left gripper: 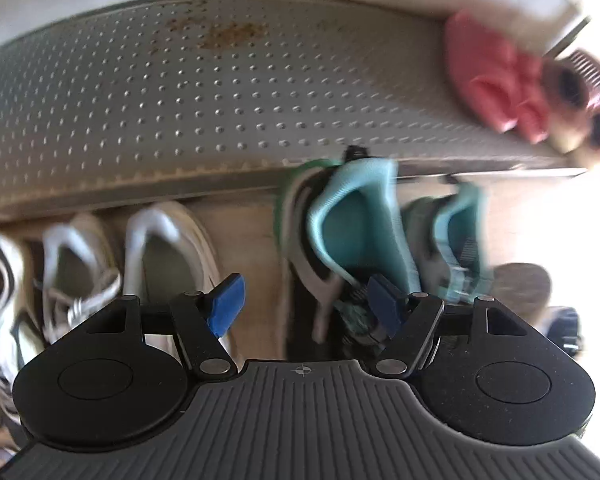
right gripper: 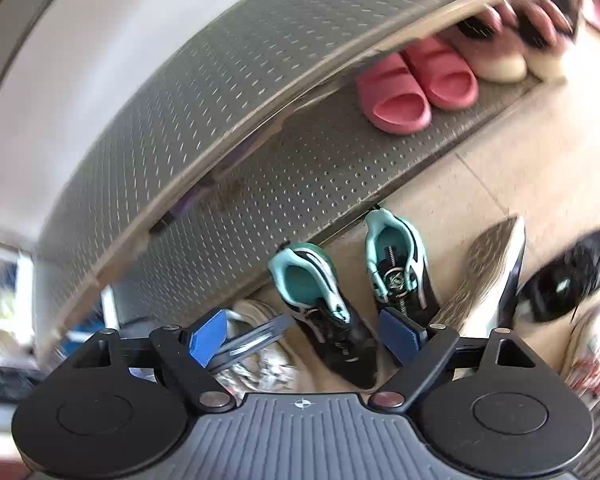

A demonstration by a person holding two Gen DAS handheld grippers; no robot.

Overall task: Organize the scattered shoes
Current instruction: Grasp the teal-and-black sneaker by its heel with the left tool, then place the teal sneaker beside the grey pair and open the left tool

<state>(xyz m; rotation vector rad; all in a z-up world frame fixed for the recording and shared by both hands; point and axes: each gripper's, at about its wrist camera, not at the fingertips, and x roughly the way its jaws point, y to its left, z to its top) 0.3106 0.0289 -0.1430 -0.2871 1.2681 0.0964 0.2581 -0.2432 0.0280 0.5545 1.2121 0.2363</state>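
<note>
Grey perforated metal shoe rack (right gripper: 204,92) holds pink slides (right gripper: 416,88). Teal-lined black sneakers (right gripper: 324,300) sit on the floor at its front edge. A grey sneaker (right gripper: 488,280) lies tipped at 3 o'clock. Left gripper (left gripper: 304,306) and right gripper (right gripper: 306,336) both gape, empty. Risk: heels snag the rack lip.

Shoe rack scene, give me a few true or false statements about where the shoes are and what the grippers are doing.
1. The pink slides sit on a perforated rack shelf. True.
2. The teal sneakers are on the top shelf. False: they stand on the floor in front of the rack.
3. The right gripper is clamped on a shoe. False: it is open and holds nothing.
4. The left gripper is open. True.
5. White sneakers stand on the floor left of the teal pair. True.
</note>
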